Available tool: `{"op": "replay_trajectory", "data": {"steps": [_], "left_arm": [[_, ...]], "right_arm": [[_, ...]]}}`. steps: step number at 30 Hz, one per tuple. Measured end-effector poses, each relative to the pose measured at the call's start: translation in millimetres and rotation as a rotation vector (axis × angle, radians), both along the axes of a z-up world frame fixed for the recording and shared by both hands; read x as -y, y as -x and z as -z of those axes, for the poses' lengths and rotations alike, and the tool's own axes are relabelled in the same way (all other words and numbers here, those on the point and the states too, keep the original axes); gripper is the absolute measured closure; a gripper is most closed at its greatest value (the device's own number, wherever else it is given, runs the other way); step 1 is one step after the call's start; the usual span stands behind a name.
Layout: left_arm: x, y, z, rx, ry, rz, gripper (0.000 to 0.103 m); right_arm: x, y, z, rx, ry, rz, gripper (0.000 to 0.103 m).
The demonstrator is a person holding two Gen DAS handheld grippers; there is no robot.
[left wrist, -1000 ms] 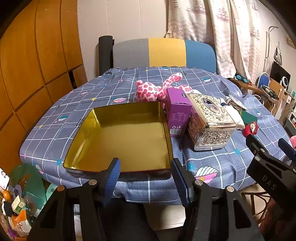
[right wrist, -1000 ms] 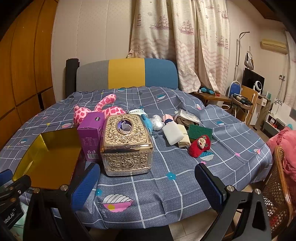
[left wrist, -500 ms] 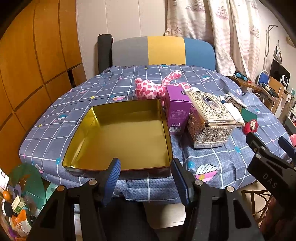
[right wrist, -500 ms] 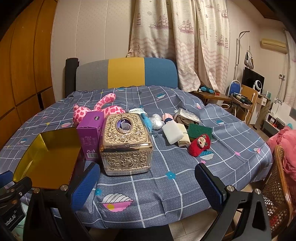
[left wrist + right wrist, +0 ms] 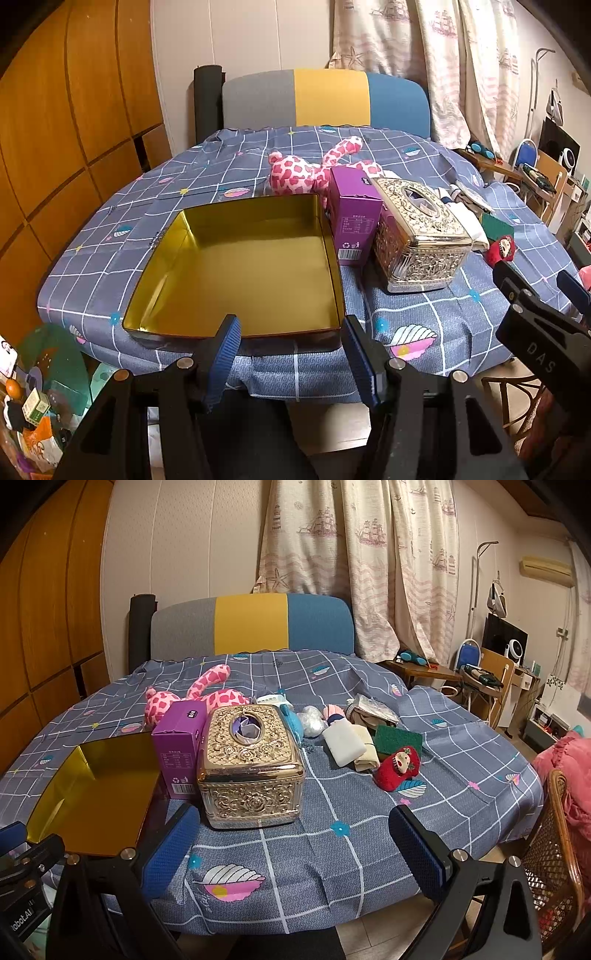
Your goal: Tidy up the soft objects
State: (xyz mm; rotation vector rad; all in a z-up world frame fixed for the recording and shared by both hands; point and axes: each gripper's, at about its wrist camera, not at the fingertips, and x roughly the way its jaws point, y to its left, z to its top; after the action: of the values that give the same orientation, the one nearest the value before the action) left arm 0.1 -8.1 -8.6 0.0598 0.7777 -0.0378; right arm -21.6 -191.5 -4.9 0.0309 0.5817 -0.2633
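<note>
A: Tin point(image 5: 236, 273) fills the middle of the left wrist view, gold inside and bare, on the checked cloth point(image 5: 110, 236). What about the claw?

B: The left gripper point(image 5: 291, 354) sits at 6 o'clock, its blue pads spread apart with nothing between them, at the tin's near rim.

A: And the soft things?

B: The pink plush point(image 5: 295, 173) lies at 12 o'clock from the tin, behind the purple box point(image 5: 352, 218). The ornate tissue box point(image 5: 417, 236) stands at 3 o'clock, just beside the purple one. A red toy point(image 5: 502, 251) shows further out at 3 o'clock, and the right gripper's black body reaches in below it.

A: Now the right wrist view.

B: The right gripper point(image 5: 295, 845) is at 6 o'clock, pads wide apart and holding nothing, over bare cloth. The tissue box point(image 5: 251, 764) is in the centre, the purple box point(image 5: 179, 746) touching its 9 o'clock side, the tin point(image 5: 96, 786) beyond that.

A: Soft items there?

B: The plush point(image 5: 199, 698) at 11 o'clock. At 2 o'clock a heap: white sponge point(image 5: 345, 742), green scourer point(image 5: 397, 738), red toy point(image 5: 399, 768), close together. The rest of the heap is too jumbled to name.
</note>
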Motion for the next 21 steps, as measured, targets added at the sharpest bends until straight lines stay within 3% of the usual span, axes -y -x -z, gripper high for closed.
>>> {"op": "replay_trajectory", "data": {"steps": [21], "left_arm": [[-1.5,-2.0,3.5,-0.021,-0.002,-0.001,0.046]], "right_arm": [[1.6,-1.1,3.0,-0.007,-0.003,0.002,0.0]]}}
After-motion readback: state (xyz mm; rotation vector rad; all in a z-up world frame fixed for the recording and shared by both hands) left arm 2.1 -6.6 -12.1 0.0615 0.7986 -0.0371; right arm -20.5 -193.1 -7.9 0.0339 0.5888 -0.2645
